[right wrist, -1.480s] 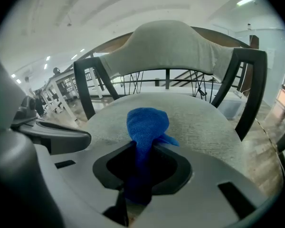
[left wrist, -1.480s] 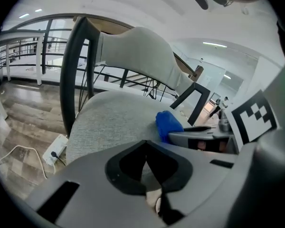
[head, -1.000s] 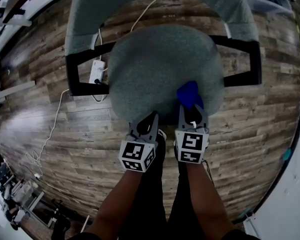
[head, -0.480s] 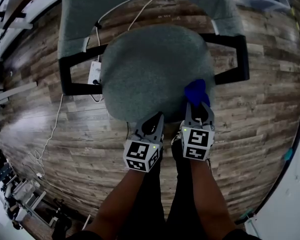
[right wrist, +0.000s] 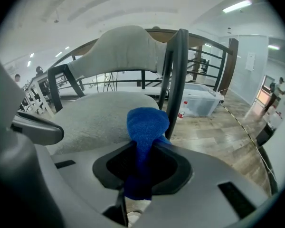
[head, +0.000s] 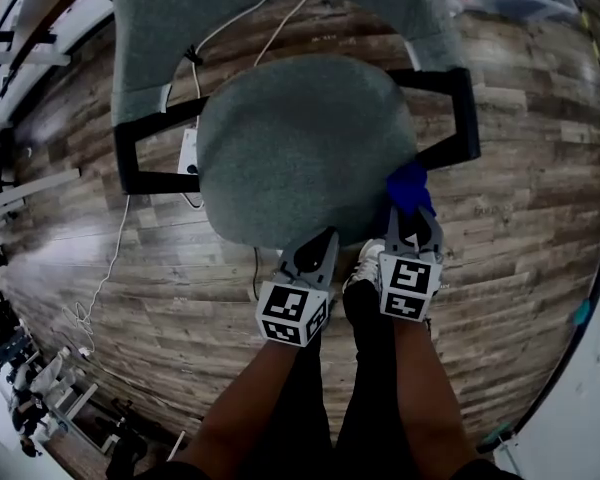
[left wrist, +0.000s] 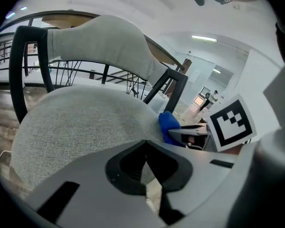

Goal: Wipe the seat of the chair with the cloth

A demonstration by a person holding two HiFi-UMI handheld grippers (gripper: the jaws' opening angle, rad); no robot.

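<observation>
Head view has the blue cloth (head: 410, 188) at the right front edge of the chair seat (head: 300, 148), just beside the black right armrest (head: 462, 118). I cannot tell whether it presses on the fabric or hangs just off the rim. My right gripper (head: 412, 220) is clamped on it: in the right gripper view the cloth runs down between the jaws and bunches up above them, with the armrest post right behind. My left gripper (head: 322, 240) sits just left of it at the seat's front edge, jaws together with nothing between them. The grey seat is round and the backrest (head: 280, 8) lies beyond it. Under the chair on the wooden floor (head: 510, 258) lie a white power strip (head: 190, 148) and its cable (head: 105, 273).
</observation>
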